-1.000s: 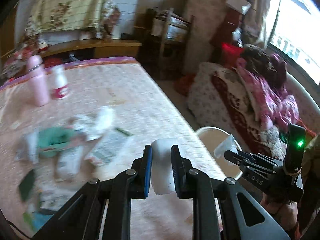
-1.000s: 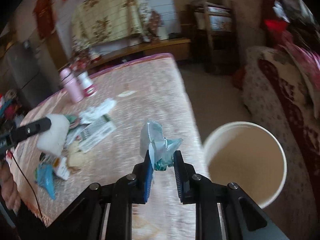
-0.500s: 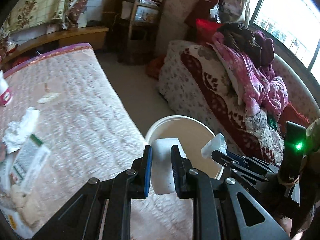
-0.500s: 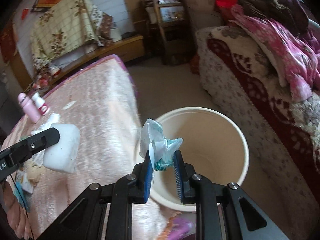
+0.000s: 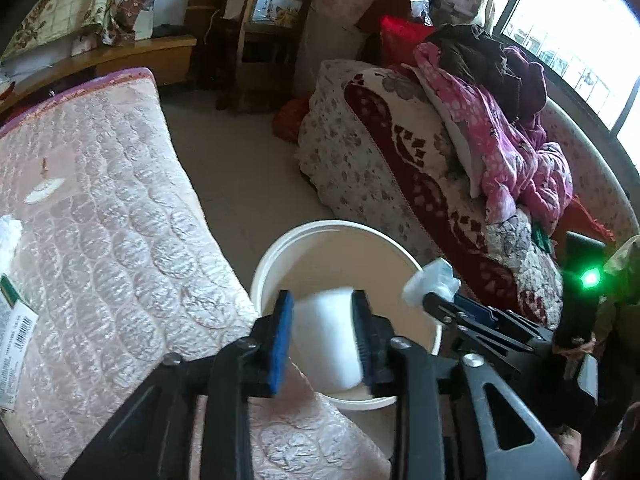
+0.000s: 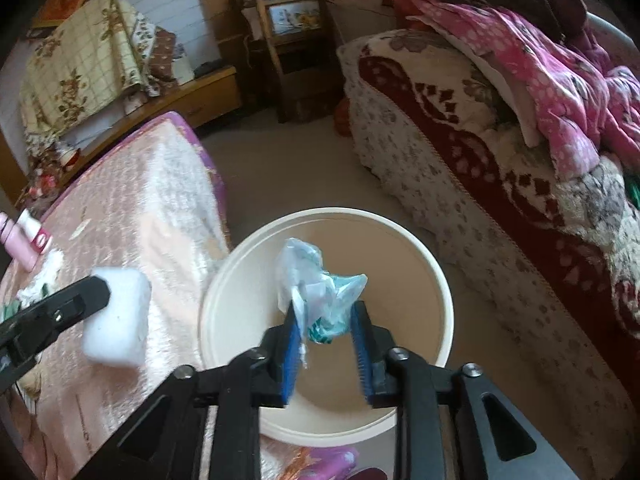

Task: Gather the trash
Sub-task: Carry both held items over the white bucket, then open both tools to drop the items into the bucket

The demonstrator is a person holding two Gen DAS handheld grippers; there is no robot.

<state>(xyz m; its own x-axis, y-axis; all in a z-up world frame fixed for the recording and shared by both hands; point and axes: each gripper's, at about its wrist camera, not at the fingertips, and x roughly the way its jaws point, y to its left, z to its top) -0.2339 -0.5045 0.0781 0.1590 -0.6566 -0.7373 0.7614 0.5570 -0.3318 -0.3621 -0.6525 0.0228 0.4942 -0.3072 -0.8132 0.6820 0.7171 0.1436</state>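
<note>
A cream bucket [image 5: 280, 248] stands on the floor between the pink quilted table and the sofa. My left gripper [image 5: 322, 296] hangs over its near rim, jaws opening, with a soft white block [image 5: 324, 344] loose and blurred between the pads. In the right wrist view the same block [image 6: 116, 320] shows beside the left gripper [image 6: 96, 290], at the bucket's left. My right gripper [image 6: 325, 308] is over the bucket [image 6: 444, 304], jaws opening. A crumpled white and teal wrapper [image 6: 320, 292] sits between the pads, clear of the right one. The left wrist view shows the right gripper [image 5: 434, 300] with that wrapper [image 5: 432, 280].
The pink quilted table [image 5: 100, 240] fills the left, with a printed packet [image 5: 16, 332] and a tissue [image 5: 8, 236] at its edge. A pink bottle [image 6: 16, 244] stands far left. The floral sofa [image 5: 380, 152] with pink clothes [image 5: 500, 140] crowds the right. A wooden shelf [image 5: 272, 20] stands behind.
Both grippers swung from over the table to above the bucket and dipped lower. Their jaws, shut tight on the block and the wrapper before, have parted.
</note>
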